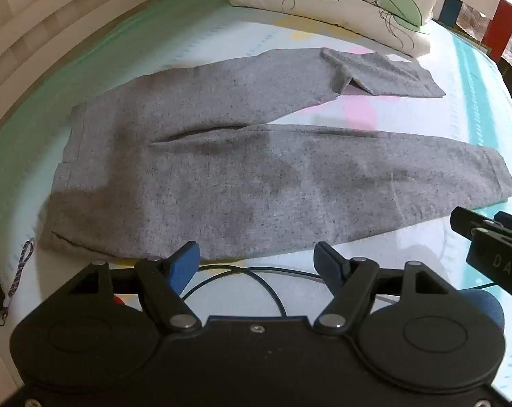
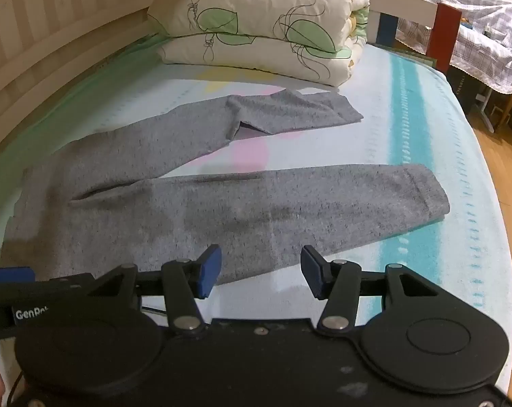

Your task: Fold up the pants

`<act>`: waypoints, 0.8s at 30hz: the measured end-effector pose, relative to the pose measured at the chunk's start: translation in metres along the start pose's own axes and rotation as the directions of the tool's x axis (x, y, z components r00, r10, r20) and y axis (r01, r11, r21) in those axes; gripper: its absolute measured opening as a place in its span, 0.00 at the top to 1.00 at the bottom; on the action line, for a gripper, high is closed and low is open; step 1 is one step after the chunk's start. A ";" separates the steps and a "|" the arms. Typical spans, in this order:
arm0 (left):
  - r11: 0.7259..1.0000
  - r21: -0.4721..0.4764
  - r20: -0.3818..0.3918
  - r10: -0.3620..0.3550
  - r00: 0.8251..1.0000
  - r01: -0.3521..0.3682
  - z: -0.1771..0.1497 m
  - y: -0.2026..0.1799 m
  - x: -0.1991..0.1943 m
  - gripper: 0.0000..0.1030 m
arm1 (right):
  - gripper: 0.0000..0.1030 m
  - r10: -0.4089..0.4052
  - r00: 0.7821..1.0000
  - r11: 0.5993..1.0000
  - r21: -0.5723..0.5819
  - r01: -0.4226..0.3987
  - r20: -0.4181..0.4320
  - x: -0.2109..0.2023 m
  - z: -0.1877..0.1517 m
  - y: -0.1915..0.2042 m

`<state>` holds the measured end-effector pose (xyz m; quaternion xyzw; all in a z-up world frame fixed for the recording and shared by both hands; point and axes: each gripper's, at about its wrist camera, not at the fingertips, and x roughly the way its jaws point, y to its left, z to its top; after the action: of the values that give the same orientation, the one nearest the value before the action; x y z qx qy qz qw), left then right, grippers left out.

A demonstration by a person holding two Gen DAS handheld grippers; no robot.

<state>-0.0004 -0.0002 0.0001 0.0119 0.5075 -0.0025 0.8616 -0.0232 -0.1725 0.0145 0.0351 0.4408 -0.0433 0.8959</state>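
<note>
The grey sweatpants (image 1: 222, 176) lay spread on the bed (image 2: 425, 129), not folded yet except one bent leg end, while the left gripper (image 1: 257, 261) and right gripper (image 2: 261, 268) hovered with jaws wide and empty.

Beyond the jaws, matt heathered grey knit pants (image 1: 222, 169) are spread on a smooth printed cotton sheet (image 2: 408, 129), while matt black plastic and blue pads (image 1: 184, 264) are shown on the left gripper (image 1: 257, 259).

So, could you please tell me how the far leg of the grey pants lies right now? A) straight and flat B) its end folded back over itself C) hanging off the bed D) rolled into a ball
B: on the grey pants, the far leg's end doubles back over itself near the folded quilt.
</note>
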 end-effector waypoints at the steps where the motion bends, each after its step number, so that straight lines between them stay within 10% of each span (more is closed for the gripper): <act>1: 1.000 -0.001 -0.001 0.000 1.000 0.000 0.000 0.000 0.000 0.27 | 0.47 0.000 1.000 1.000 0.000 0.000 -0.001 0.000 0.000 0.000; 24: 1.000 -0.024 -0.023 0.012 1.000 -0.012 0.003 0.006 0.003 0.28 | 0.47 0.003 1.000 1.000 -0.010 -0.003 0.003 0.001 -0.001 0.003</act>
<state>0.0032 0.0054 -0.0009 0.0043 0.5171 0.0090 0.8559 -0.0228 -0.1697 0.0132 0.0311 0.4394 -0.0399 0.8968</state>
